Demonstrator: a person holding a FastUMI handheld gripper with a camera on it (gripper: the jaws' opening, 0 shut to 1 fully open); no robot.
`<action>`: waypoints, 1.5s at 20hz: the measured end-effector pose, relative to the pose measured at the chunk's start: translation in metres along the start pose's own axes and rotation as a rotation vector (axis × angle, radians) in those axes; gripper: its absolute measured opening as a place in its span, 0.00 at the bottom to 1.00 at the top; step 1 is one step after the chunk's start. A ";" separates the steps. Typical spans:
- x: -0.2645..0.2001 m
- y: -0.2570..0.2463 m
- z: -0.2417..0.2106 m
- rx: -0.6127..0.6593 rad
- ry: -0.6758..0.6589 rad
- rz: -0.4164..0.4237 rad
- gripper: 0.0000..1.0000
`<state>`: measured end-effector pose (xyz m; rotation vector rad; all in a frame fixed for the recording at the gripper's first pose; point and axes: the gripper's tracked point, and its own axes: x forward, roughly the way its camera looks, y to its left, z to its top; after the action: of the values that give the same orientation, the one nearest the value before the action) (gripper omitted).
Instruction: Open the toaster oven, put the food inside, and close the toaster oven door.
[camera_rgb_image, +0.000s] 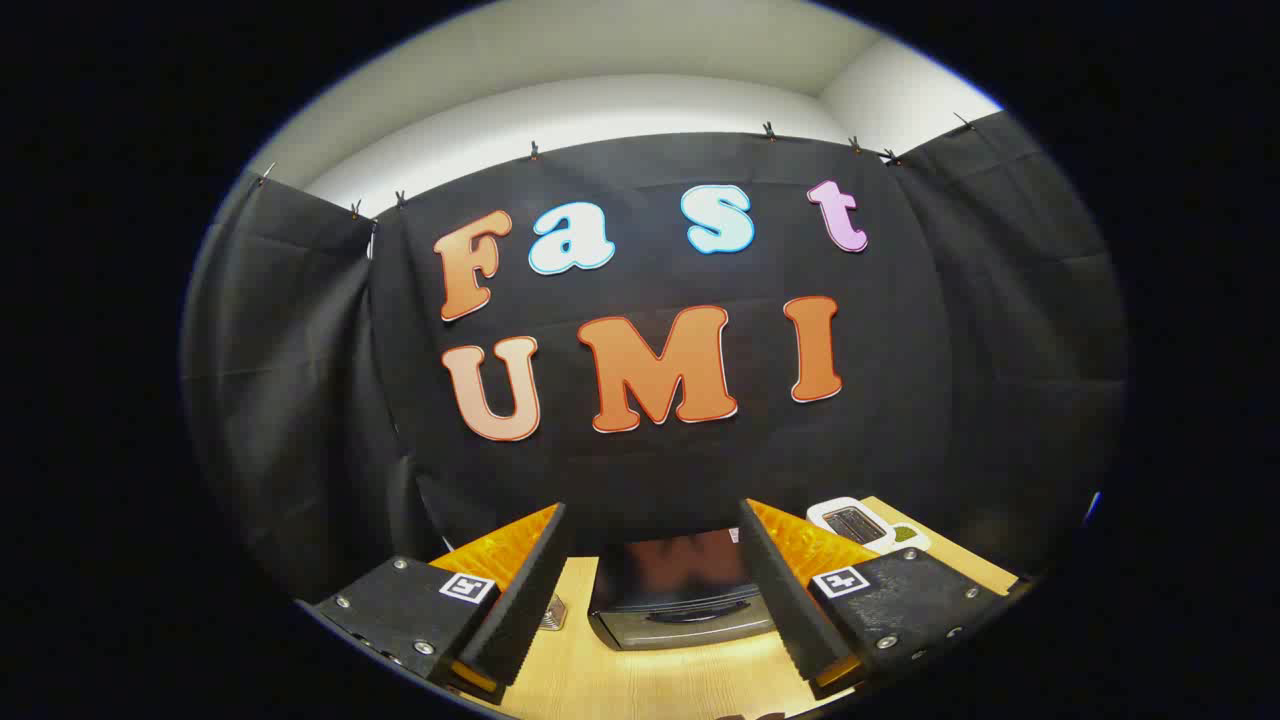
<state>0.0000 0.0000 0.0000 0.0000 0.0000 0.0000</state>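
Observation:
The toaster oven stands on the wooden table, just ahead of and between my fingers. Its dark glass door looks closed, with a curved handle along the silver lower front. My gripper is open and holds nothing; its two fingers frame the oven from above, well apart from it. No food is visible between the fingers.
A white pop-up toaster lies on the table beyond the right finger, with a small green item next to it. A small metallic object sits by the left finger, partly hidden. Black cloth walls enclose the booth.

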 end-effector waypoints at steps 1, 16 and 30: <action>0.002 -0.002 -0.002 -0.011 0.004 -0.013 0.99; 0.017 -0.005 0.008 -0.055 -0.012 -0.082 0.99; 0.041 0.007 -0.027 -0.044 -0.008 -0.001 0.99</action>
<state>0.0415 0.0067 -0.0273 -0.0444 -0.0081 -0.0006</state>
